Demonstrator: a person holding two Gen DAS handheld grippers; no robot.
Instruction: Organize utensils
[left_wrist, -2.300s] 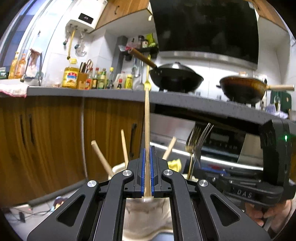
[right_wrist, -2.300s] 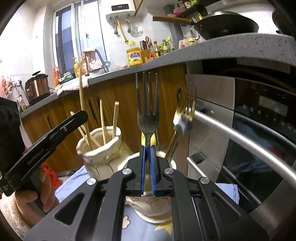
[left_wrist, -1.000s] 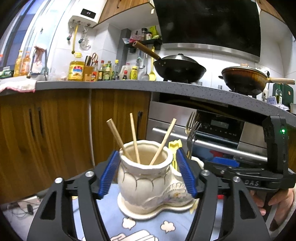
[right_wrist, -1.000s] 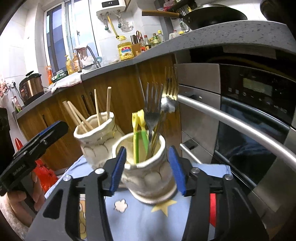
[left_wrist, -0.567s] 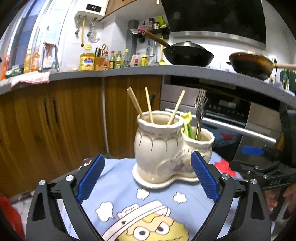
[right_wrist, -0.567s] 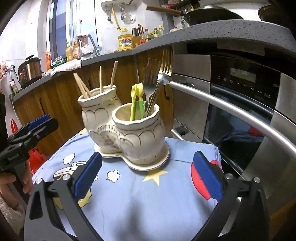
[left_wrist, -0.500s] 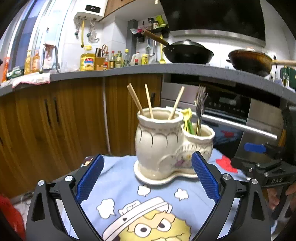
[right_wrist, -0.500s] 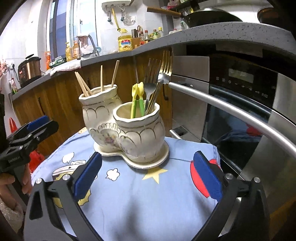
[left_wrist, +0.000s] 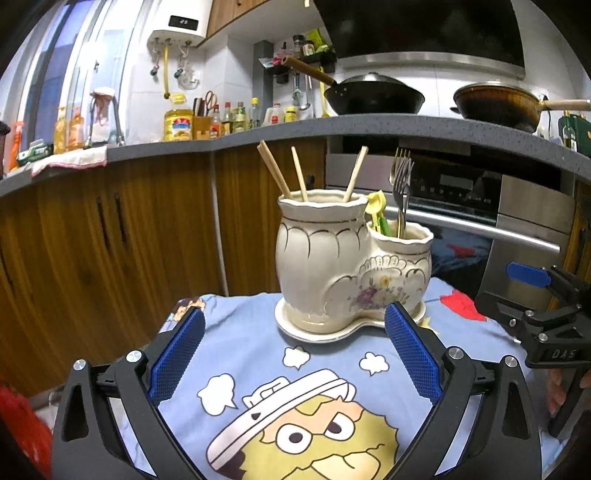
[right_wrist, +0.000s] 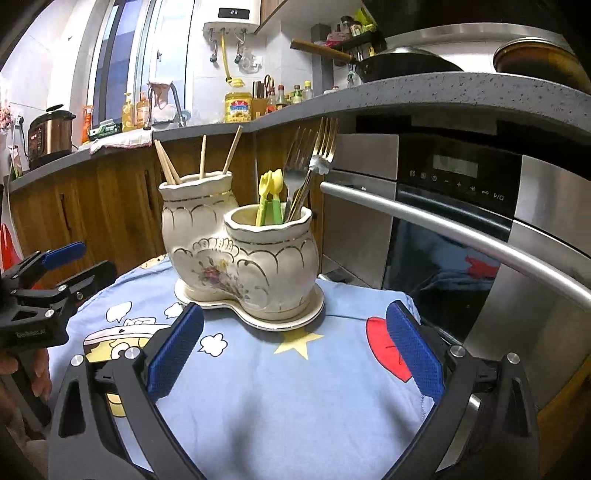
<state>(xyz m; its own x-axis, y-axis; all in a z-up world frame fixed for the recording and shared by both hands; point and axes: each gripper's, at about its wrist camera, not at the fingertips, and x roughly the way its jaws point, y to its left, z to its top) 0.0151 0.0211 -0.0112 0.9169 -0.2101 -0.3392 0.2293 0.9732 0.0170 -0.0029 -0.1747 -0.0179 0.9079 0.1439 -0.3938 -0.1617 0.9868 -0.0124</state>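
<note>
Double ceramic holder stands on its saucer toward the far edge of the cartoon-print cloth, nearest the oven front. Taller pot carries the wooden chopsticks, all leaning, long axes running up and outward. Shorter pot carries the forks and small yellow-green plastic pieces, tines and heads up.

Left gripper: jaws spread wide, nothing between them. It hangs over the near edge of the cloth, holder straight ahead of it and a little right of centre, apart from both pads. The chopstick pot is on its side.

Right gripper: jaws spread wide as well, empty. Holder ahead of it and slightly left; the fork pot faces it, nearer than the chopstick pot. No contact.

No loose utensil visible on the cloth in either view. My reading: sorting looks finished or close to it, everything upright in a pot by kind. If another piece needs shifting, each hand is better placed for the pot on its own side, and any grasp would have to come down along the near-vertical handles, not across them.
</note>
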